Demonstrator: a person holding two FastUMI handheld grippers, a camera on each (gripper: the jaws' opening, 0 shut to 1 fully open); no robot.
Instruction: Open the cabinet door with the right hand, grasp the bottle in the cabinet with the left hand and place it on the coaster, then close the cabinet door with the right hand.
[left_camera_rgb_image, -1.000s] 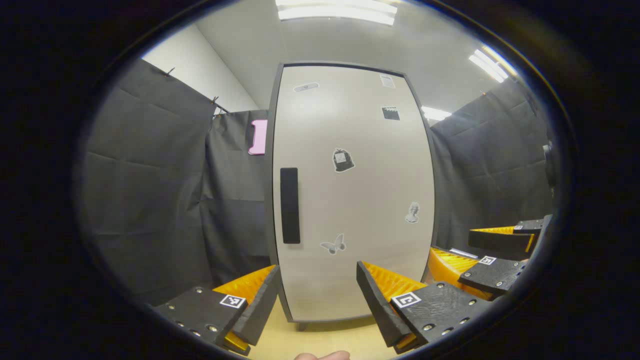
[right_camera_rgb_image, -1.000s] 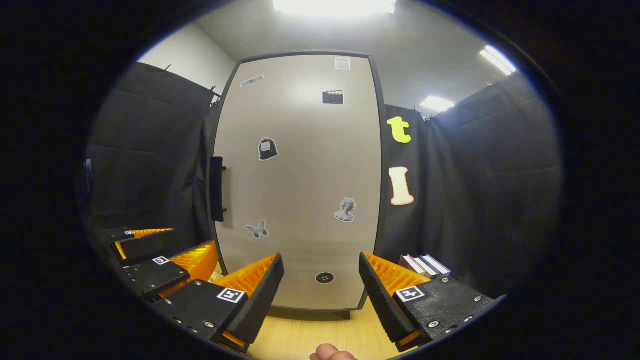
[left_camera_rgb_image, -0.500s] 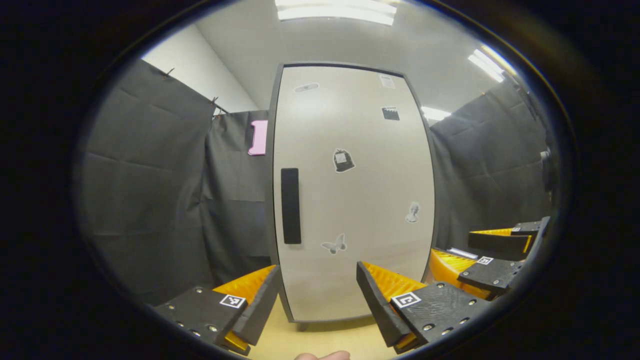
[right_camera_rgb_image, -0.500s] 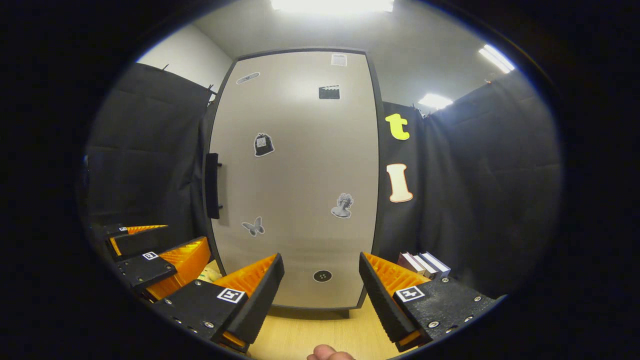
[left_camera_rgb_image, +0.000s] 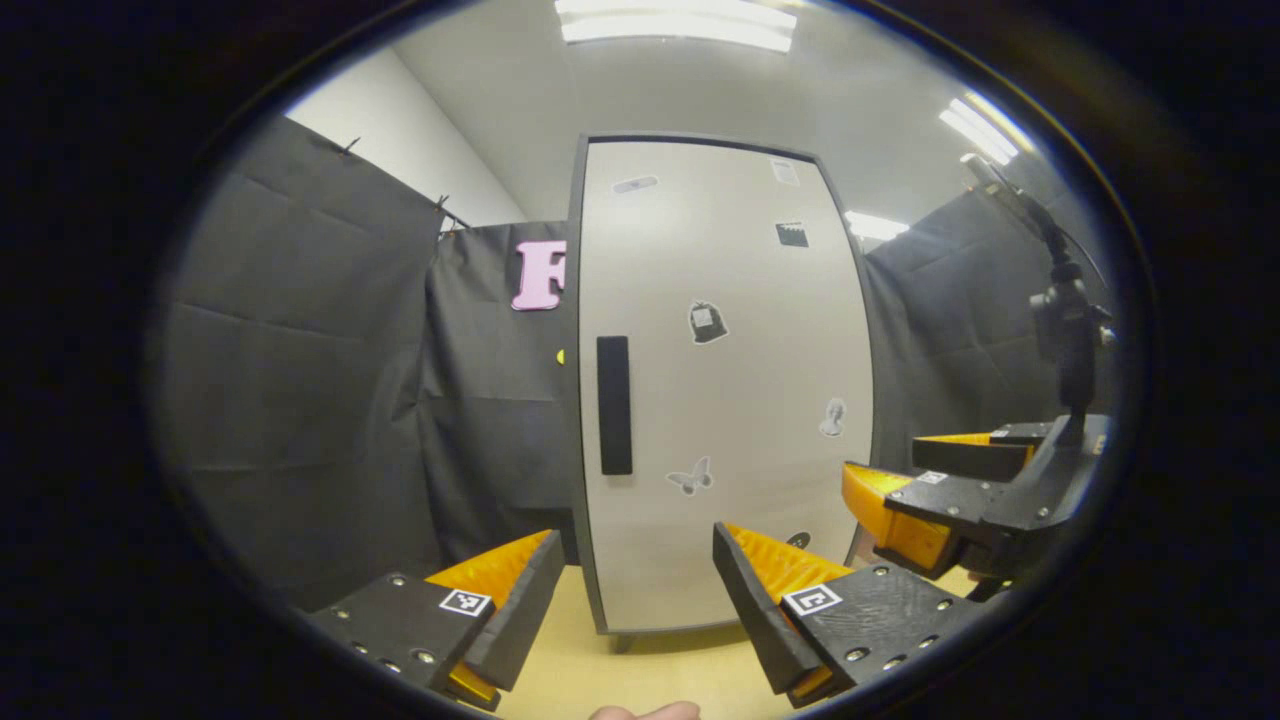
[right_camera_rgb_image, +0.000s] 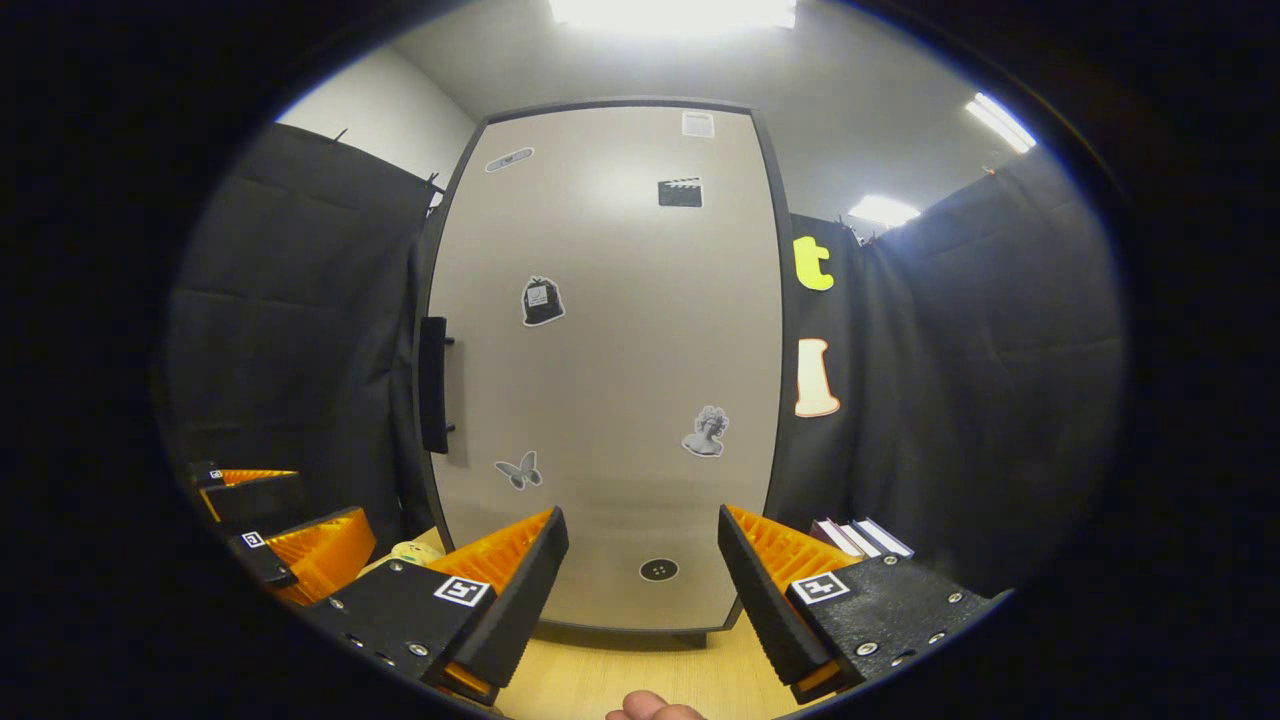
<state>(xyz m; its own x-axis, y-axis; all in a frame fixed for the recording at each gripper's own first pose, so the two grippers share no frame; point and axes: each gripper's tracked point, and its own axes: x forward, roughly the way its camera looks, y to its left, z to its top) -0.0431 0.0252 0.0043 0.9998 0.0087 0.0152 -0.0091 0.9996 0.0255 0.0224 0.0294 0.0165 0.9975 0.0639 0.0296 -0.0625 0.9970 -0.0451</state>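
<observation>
One tall pale-grey cabinet door (left_camera_rgb_image: 720, 390) with a dark frame stands shut on the light wooden table (left_camera_rgb_image: 640, 670), and the bottle and coaster of the task cannot be made out in either view. The door carries one long black vertical handle (left_camera_rgb_image: 614, 405) near its left edge. In the right gripper view that handle (right_camera_rgb_image: 433, 385) stands proud of the door on two short posts.

Seven stickers can be counted on the door in the right gripper view: an oval one at the top left, a small white label (right_camera_rgb_image: 697, 124) at the top, a clapperboard (right_camera_rgb_image: 680, 192), a dark bag shape (right_camera_rgb_image: 542, 301), a bust (right_camera_rgb_image: 707, 432), a butterfly (right_camera_rgb_image: 519, 470) and a round black button-like dot (right_camera_rgb_image: 658, 570) low down. Any writing on them is too small to read.

The left hand-held gripper (left_camera_rgb_image: 635, 585) points level at the door's lower part, its fingers spread wide and holding nothing. The right hand-held gripper (right_camera_rgb_image: 640, 575) also faces the door's lower part, released, its jaws apart and empty. In the left gripper view it (left_camera_rgb_image: 925, 490) hangs to the right, beside the door's lower right corner.

A few books (right_camera_rgb_image: 860, 538) lie to the right of the cabinet. A small pale yellowish thing (right_camera_rgb_image: 410, 552) sits near its lower left; what it is cannot be told.
</observation>
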